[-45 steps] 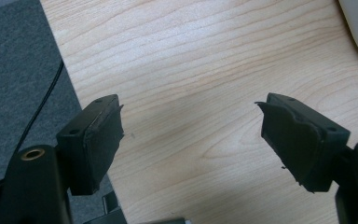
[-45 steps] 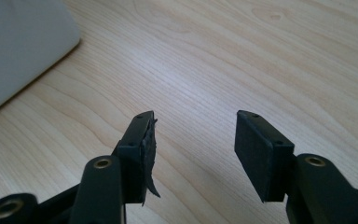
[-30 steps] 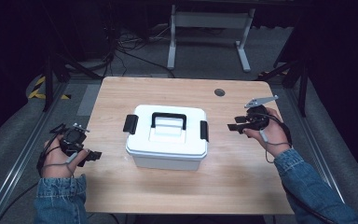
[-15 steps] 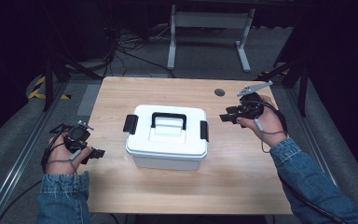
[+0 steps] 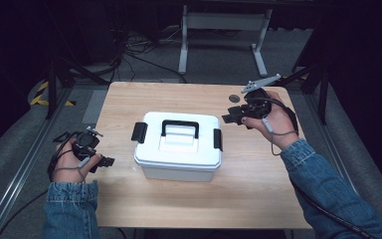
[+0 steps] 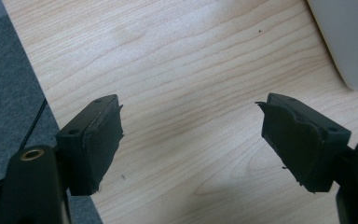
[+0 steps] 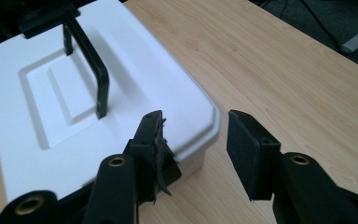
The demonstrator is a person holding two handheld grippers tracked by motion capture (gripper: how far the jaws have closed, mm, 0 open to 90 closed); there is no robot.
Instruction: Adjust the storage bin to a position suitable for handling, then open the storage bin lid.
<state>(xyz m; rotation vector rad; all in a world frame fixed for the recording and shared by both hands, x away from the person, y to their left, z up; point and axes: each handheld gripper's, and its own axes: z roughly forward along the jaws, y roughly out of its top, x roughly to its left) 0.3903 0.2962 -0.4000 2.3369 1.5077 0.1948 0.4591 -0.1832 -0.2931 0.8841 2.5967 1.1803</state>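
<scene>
A light wooden table [image 5: 258,184] stands in a dark room. The white box [image 5: 179,147] sits mid-table, between the left hand-held gripper [image 5: 104,162] and right hand-held gripper [image 5: 229,119], both gaping and empty.

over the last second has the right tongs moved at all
Yes. In the high view the right tongs have shifted toward the table's far edge, nearer the dark hole, and slightly closer to the white box.

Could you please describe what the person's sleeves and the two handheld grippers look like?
Both forearms wear blue denim sleeves. The left gripper and right gripper are black, each with two blocky jaws faced with worn, ragged pads and brass-coloured pivot holes. A dark cable trails from each; the right one carries a grey three-cornered plate.
</scene>
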